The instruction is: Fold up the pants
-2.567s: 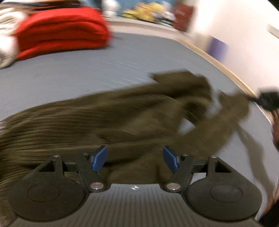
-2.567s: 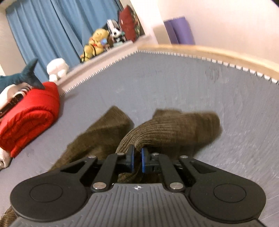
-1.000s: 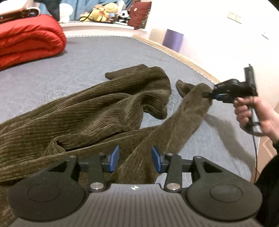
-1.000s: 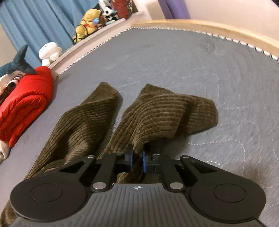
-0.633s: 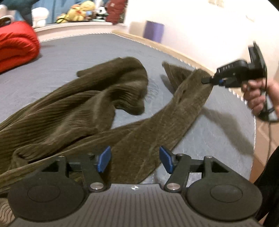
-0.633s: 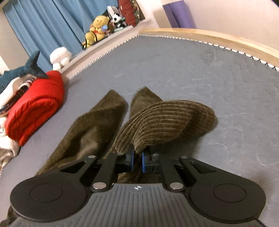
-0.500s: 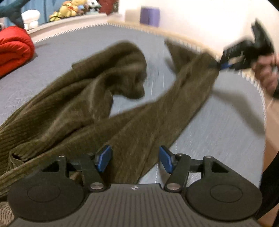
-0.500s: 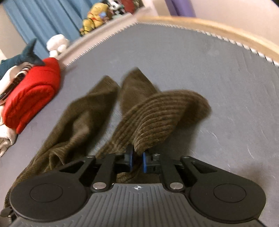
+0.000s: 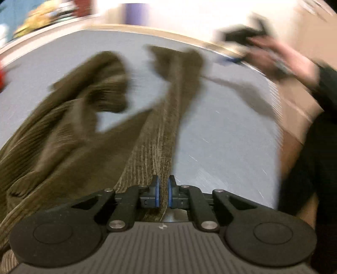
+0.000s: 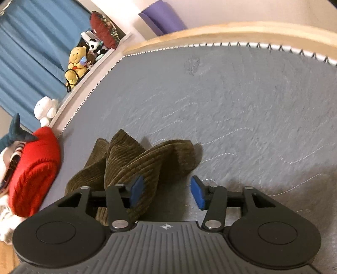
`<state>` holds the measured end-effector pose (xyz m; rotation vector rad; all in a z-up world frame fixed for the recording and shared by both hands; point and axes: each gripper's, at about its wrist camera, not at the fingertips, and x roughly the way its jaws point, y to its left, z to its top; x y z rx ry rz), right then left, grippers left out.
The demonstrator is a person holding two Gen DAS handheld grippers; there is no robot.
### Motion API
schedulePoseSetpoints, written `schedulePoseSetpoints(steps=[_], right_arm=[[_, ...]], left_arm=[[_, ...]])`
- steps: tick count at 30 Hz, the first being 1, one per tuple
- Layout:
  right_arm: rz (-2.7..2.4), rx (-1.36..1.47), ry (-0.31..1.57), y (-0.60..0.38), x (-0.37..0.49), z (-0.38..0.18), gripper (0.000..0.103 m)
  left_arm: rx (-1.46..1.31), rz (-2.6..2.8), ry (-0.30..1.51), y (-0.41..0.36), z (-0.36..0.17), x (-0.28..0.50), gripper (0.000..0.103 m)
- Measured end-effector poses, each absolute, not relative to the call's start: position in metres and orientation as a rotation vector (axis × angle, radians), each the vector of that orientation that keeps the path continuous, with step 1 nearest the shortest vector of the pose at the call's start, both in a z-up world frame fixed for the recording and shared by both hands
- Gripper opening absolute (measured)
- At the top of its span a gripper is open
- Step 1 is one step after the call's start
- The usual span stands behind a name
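Brown corduroy pants (image 9: 69,134) lie spread on the grey mattress (image 9: 221,130). My left gripper (image 9: 162,192) is shut on the edge of one leg, which runs straight away from it. The other leg lies crumpled to the left (image 9: 105,84). In the right wrist view the leg ends (image 10: 134,164) lie bunched on the mattress (image 10: 242,109). My right gripper (image 10: 166,191) is open just above them, its left pad close to the cloth. It also shows, blurred, at the top right of the left wrist view (image 9: 242,40).
A rolled red blanket (image 10: 33,172) lies at the left edge of the mattress. Stuffed toys (image 10: 76,63) sit on a ledge before blue curtains (image 10: 31,48). A wooden bed frame (image 10: 231,31) runs along the far side, with a purple mat (image 10: 162,20) behind.
My left gripper has shut on the pants leg. My right gripper has opened and let the leg end drop onto the mattress. The left view has swung right.
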<state>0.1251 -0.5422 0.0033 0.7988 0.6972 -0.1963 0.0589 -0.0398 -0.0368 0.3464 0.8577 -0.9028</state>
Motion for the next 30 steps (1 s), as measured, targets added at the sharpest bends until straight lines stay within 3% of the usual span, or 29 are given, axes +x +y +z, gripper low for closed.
schedulePoseSetpoints(steps=[4,7,8,10,15,17,18,19,22,27,30], right_arm=[[-0.195,0.827,0.719,-0.542,0.14,-0.011,0.069],[-0.216,0.865,0.743,-0.544,0.155,-0.025,0.07],[-0.221,0.876,0.75,-0.545,0.158,-0.03,0.07],[-0.23,0.898,0.757,-0.545,0.166,-0.037,0.07],[-0.274,0.881,0.773,-0.544,0.181,-0.047,0.07],[-0.278,0.862,0.788,-0.543,0.186,-0.052,0.059],[-0.271,0.853,0.789,-0.544,0.187,-0.053,0.03],[-0.266,0.841,0.785,-0.544,0.188,-0.053,0.011],[-0.293,0.792,0.725,-0.546,0.181,-0.033,0.008],[-0.364,0.681,0.458,-0.548,0.128,0.035,0.007],[-0.47,0.617,0.39,-0.548,0.082,0.054,0.007]], left_arm=[[0.391,-1.011,0.91,-0.029,-0.047,0.035,0.009],[0.326,-1.018,0.911,-0.02,-0.046,0.033,0.011],[0.302,-1.01,0.9,-0.016,-0.044,0.036,0.014],[0.268,-0.991,0.882,-0.01,-0.037,0.038,0.031],[0.227,-0.917,0.83,-0.005,-0.021,0.045,0.037],[0.216,-0.877,0.818,-0.002,-0.017,0.05,0.038],[0.215,-0.854,0.814,-0.003,-0.017,0.056,0.039],[0.215,-0.828,0.808,-0.001,-0.015,0.058,0.039],[0.203,-0.724,0.802,0.0,-0.013,0.07,0.04],[0.14,-0.572,0.796,0.011,-0.003,0.084,0.042],[0.086,-0.508,0.8,0.02,0.003,0.09,0.047]])
